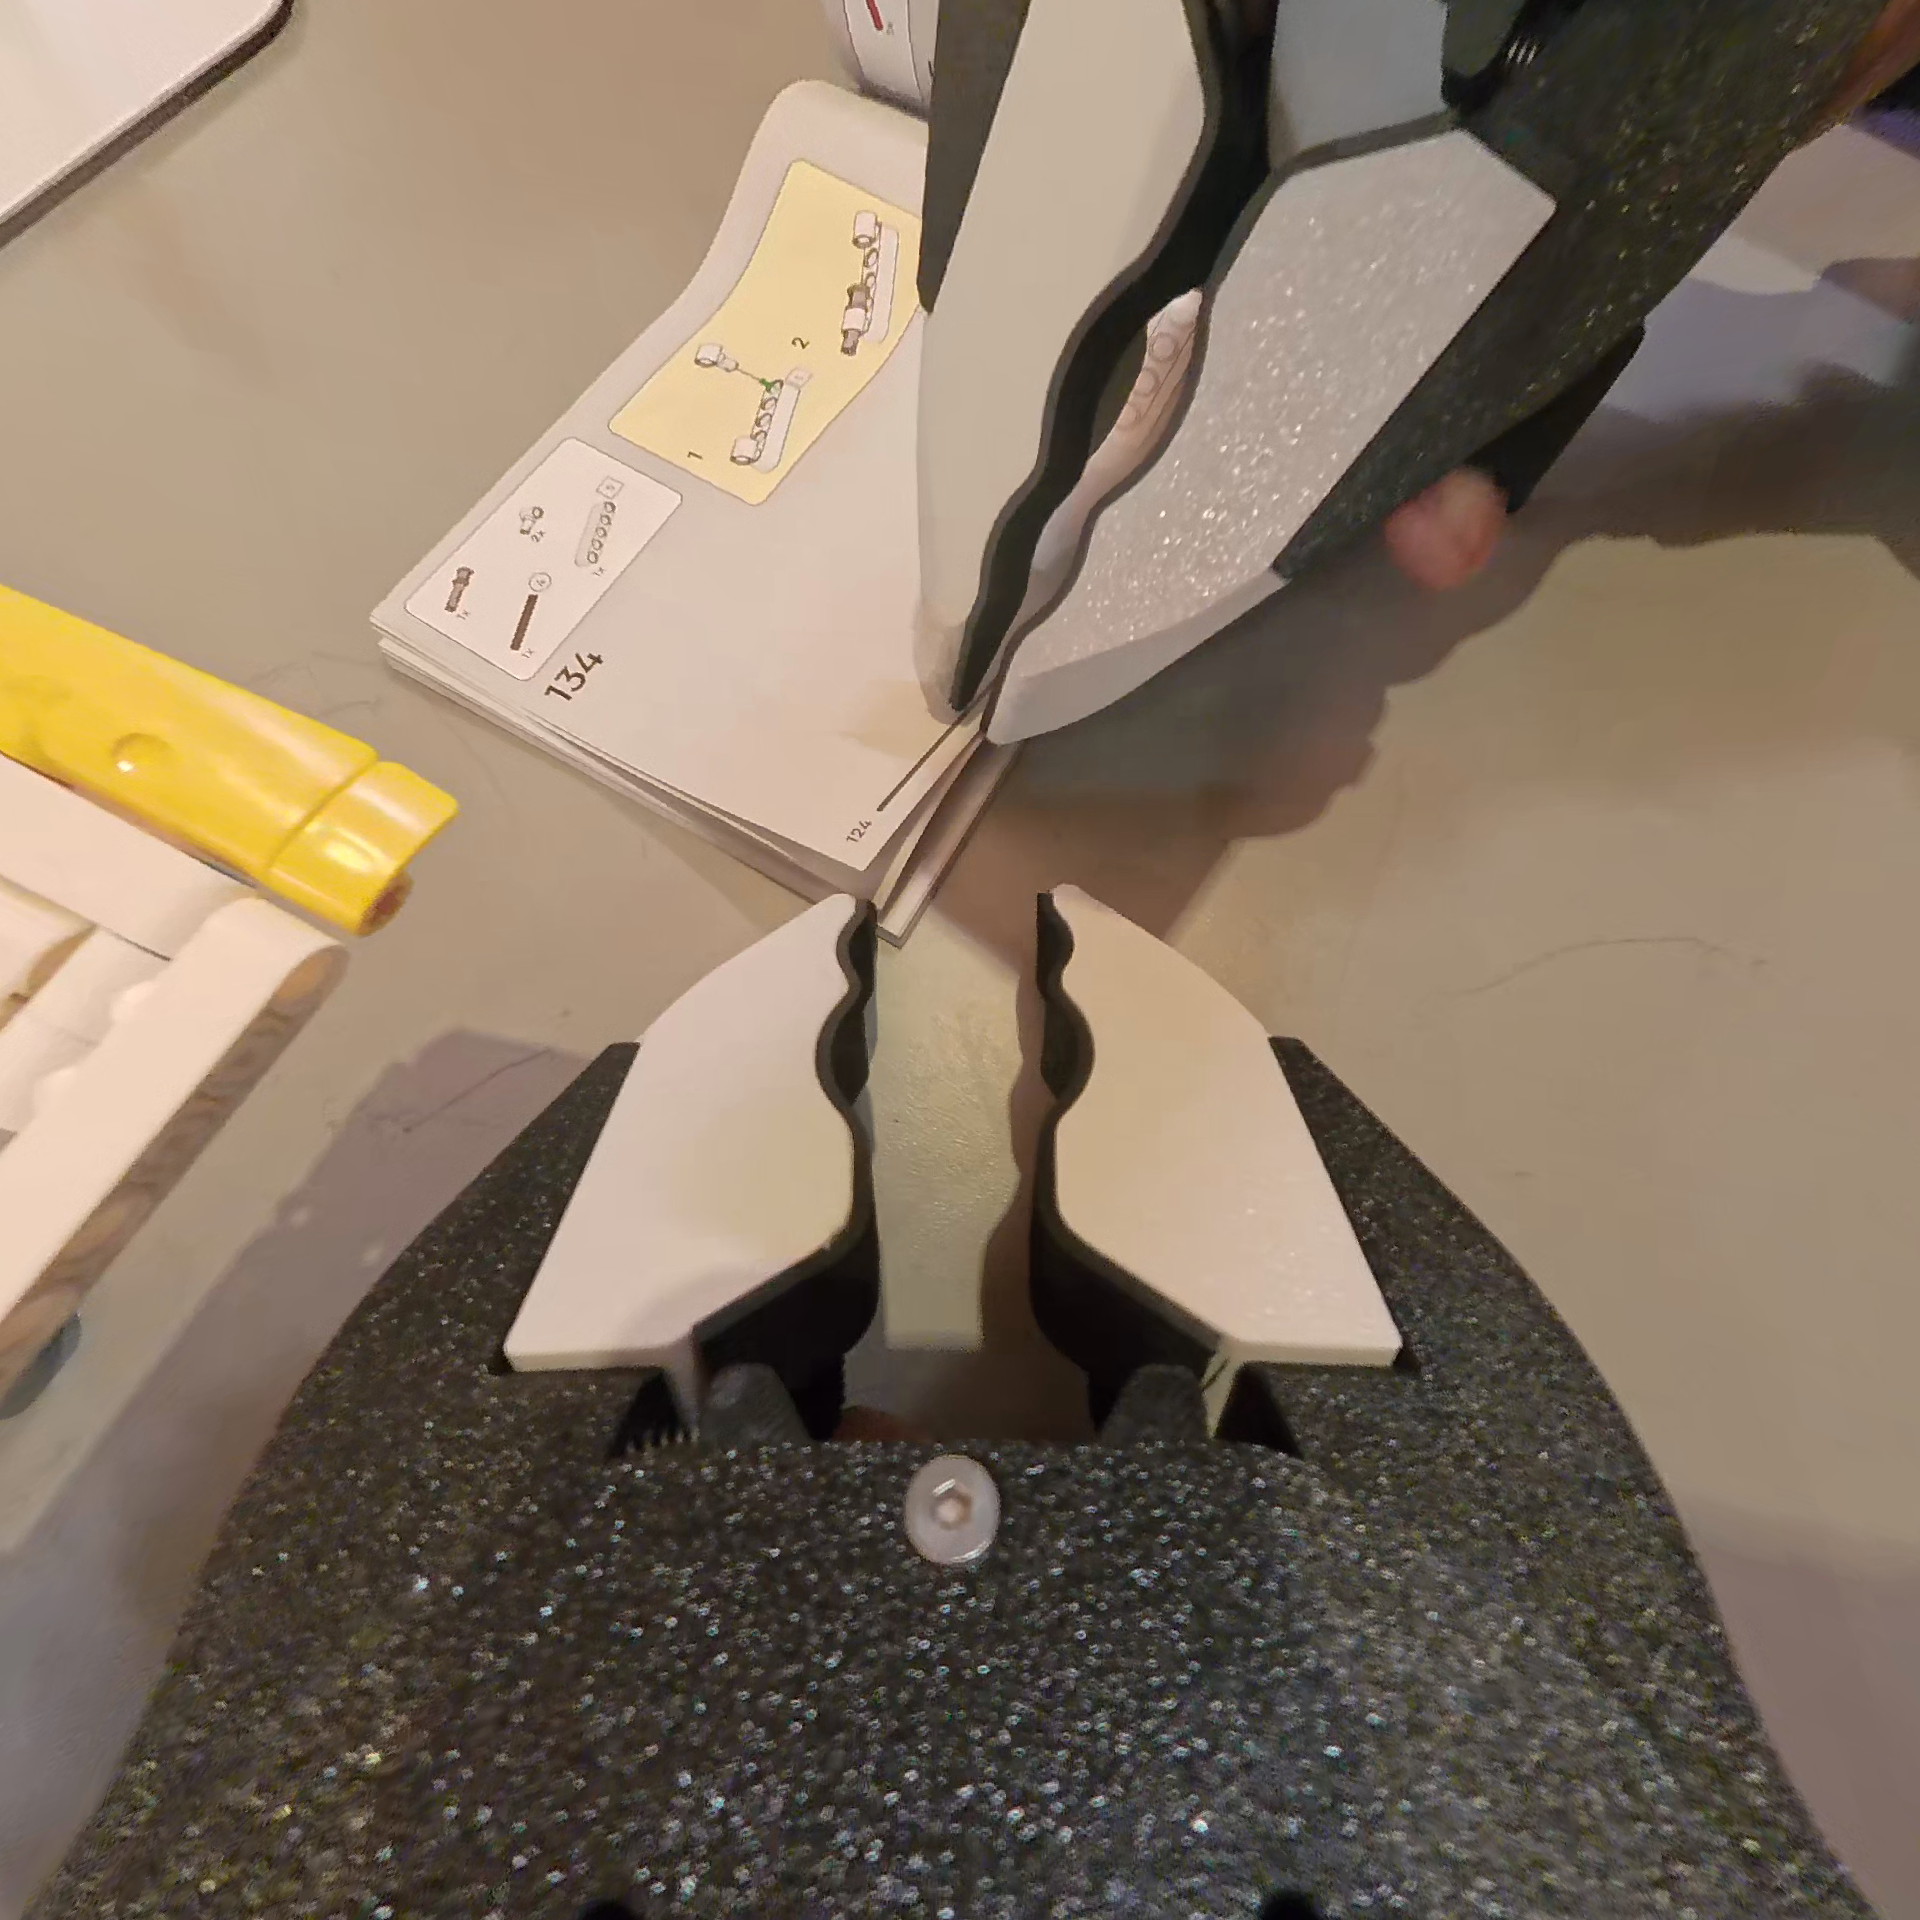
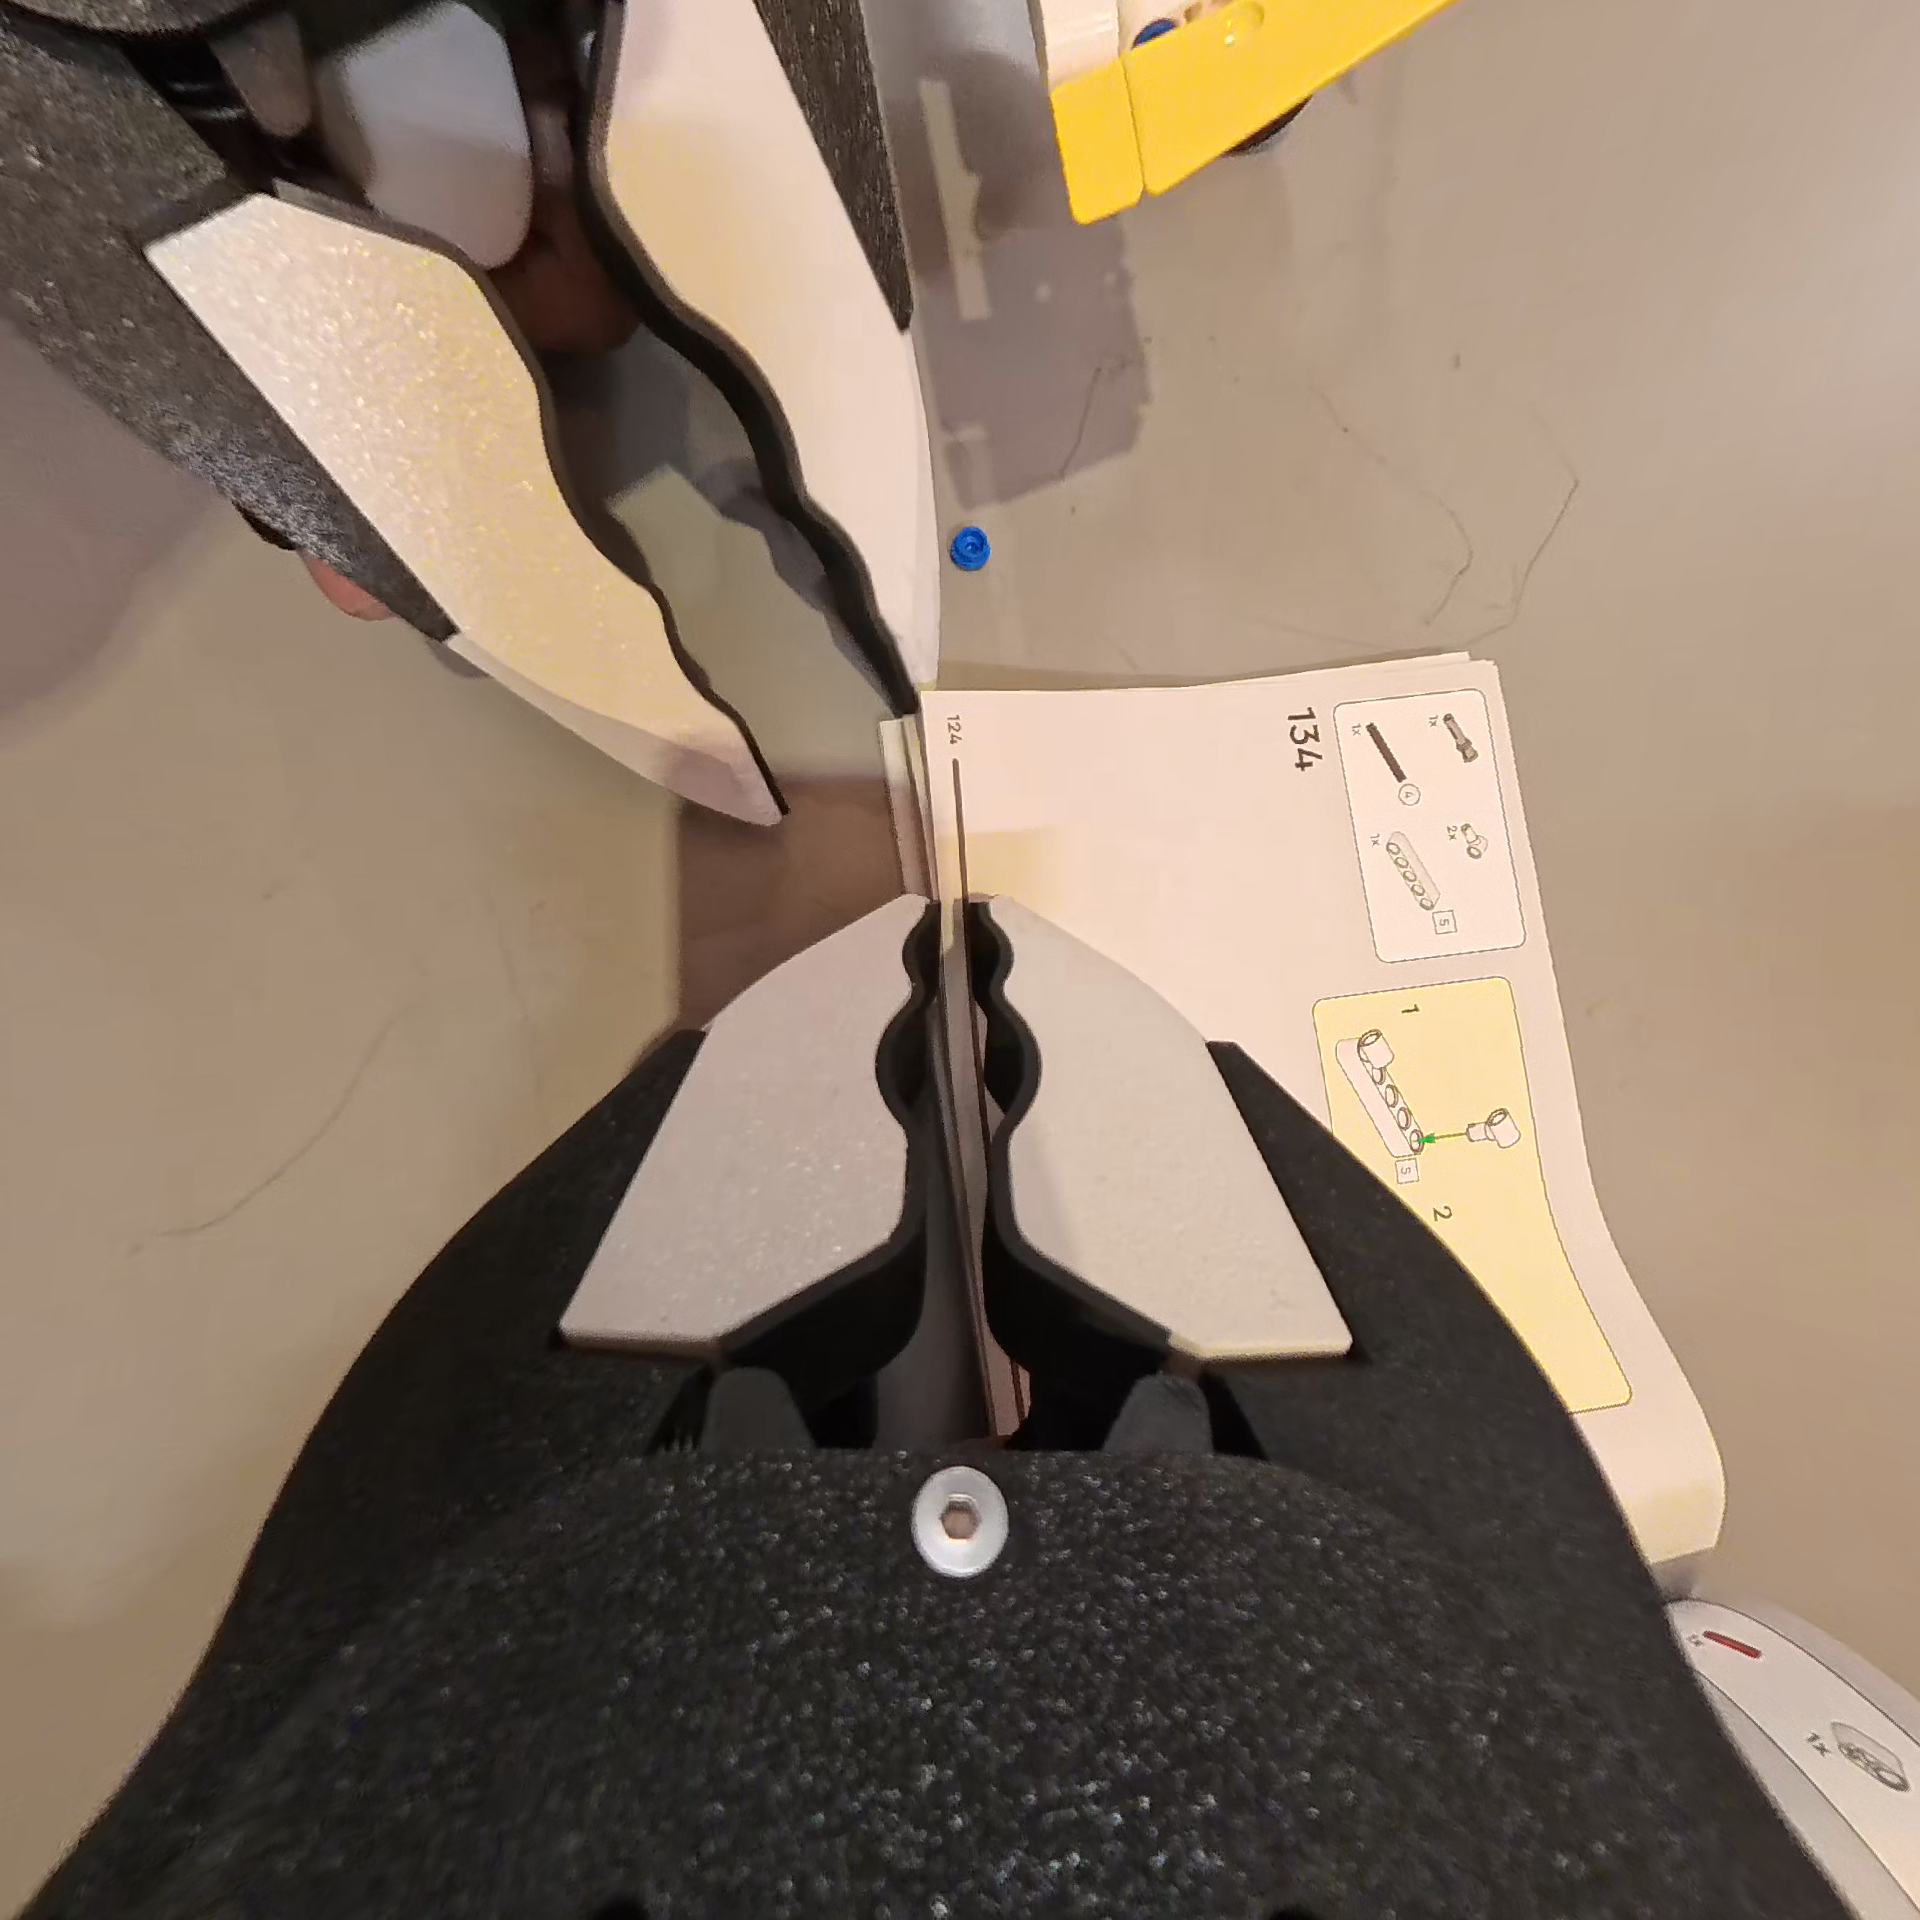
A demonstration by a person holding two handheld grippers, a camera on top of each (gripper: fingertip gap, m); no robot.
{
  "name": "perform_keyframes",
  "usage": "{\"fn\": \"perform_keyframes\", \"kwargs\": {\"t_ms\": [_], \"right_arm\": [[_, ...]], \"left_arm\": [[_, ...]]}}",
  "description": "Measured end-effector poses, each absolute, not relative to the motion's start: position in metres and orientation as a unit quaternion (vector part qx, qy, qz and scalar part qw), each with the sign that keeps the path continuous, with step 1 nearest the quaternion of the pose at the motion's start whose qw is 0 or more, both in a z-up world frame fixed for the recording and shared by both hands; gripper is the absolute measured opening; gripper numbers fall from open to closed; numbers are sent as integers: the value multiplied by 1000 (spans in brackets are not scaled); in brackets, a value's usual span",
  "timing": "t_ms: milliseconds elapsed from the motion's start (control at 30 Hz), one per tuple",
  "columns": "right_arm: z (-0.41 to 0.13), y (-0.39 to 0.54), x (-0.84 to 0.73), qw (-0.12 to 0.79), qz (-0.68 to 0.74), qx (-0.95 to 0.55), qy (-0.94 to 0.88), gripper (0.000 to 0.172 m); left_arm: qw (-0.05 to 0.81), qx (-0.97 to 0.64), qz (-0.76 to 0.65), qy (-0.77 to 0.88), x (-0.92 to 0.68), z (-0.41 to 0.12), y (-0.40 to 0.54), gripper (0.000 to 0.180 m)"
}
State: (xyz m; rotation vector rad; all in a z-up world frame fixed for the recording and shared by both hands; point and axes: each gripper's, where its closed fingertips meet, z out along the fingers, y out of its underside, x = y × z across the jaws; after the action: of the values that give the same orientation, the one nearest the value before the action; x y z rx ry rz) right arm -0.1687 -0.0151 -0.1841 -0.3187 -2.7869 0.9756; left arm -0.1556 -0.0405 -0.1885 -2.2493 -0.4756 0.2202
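We see the right gripper (image 2: 951,914) with fingers seemingly clenched on the top page edge of the booklet (image 2: 1143,831) on the counter (image 2: 312,1039), while the left gripper (image 1: 951,914) hangs released at its corner.

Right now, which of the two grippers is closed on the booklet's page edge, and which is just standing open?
The right gripper: its fingers pinch the top page of the booklet. The left gripper stands open at the booklet's corner, gripping nothing.

Right gripper (image 1: 982,707) pinches booklet (image 1: 727,644) page edge; left gripper (image 1: 956,914) gapes beside its corner
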Motion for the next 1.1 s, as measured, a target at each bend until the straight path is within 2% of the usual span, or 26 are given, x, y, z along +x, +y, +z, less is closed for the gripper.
{"fn": "perform_keyframes", "kwargs": {"t_ms": [700,1100], "right_arm": [[-189,-16,-168,90,314,-101,-940,6],[-189,-16,-169,94,314,-102,-939,6]], "left_arm": [[411,-886,119,-181,-158,-181,-38,31],[373,-901,178,-135,-159,-188,-41,31]]}}
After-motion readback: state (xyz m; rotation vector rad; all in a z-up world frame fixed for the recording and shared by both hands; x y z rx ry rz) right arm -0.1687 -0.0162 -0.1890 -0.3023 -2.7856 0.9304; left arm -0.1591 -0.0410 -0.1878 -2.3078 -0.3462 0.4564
